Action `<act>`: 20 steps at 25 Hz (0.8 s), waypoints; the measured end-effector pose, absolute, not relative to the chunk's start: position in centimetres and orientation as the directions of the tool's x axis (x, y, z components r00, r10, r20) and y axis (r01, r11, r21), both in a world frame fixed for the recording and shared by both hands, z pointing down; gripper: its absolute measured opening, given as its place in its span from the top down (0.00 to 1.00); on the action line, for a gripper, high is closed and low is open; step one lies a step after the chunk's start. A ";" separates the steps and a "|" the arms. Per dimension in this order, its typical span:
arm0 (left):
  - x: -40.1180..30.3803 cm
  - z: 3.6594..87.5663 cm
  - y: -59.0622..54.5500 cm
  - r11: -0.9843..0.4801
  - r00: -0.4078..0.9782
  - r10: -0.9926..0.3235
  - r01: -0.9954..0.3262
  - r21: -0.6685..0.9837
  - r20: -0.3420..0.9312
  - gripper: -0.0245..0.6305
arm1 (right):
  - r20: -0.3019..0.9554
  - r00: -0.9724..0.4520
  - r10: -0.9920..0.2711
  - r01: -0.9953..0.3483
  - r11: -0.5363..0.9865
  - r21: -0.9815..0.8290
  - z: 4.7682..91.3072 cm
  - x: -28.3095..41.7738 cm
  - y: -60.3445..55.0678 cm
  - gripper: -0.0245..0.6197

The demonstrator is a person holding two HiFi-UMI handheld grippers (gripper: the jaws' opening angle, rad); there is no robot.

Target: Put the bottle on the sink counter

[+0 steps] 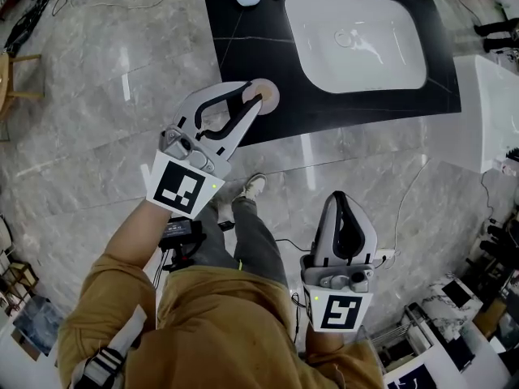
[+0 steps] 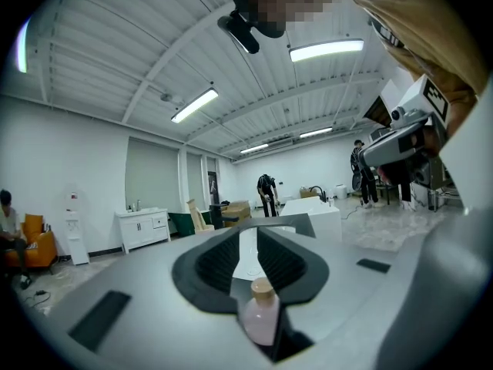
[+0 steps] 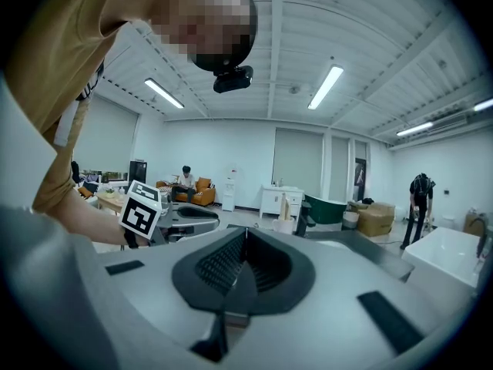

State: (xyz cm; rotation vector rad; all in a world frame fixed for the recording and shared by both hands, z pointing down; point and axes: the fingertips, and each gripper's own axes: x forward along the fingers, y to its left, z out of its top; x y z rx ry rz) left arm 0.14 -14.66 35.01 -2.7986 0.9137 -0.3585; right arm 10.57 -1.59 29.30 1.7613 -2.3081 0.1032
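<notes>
sink counter [image 1: 243, 55]: bottle not let go yet, I think | left gripper [image 1: 258, 98]: pinching the pink bottle [image 2: 260, 322] by the counter's near edge, close to its left corner | right gripper [image 1: 340, 195]: pinched closed, empty | to do: set bottle down, let go

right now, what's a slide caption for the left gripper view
Left gripper holding a pale pink bottle with a tan cap between its black-padded jaws.
</notes>
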 end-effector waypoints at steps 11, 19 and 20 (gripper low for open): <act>-1.4 32.3 -14.2 -0.772 0.763 -0.626 -0.574 -0.274 0.165 0.95 | 0.185 -0.261 -0.947 -0.954 0.282 0.101 26.9 9.9 -1.8 0.95; -2.5 29.9 -13.7 -0.762 0.763 -0.629 -0.569 -0.310 0.147 0.96 | 0.150 -0.257 -0.955 -0.954 0.276 0.117 24.8 9.7 -1.6 0.95; -2.7 29.5 -13.7 -0.759 0.761 -0.632 -0.571 -0.315 0.143 0.96 | 0.146 -0.257 -0.955 -0.954 0.275 0.120 24.5 9.7 -1.6 0.95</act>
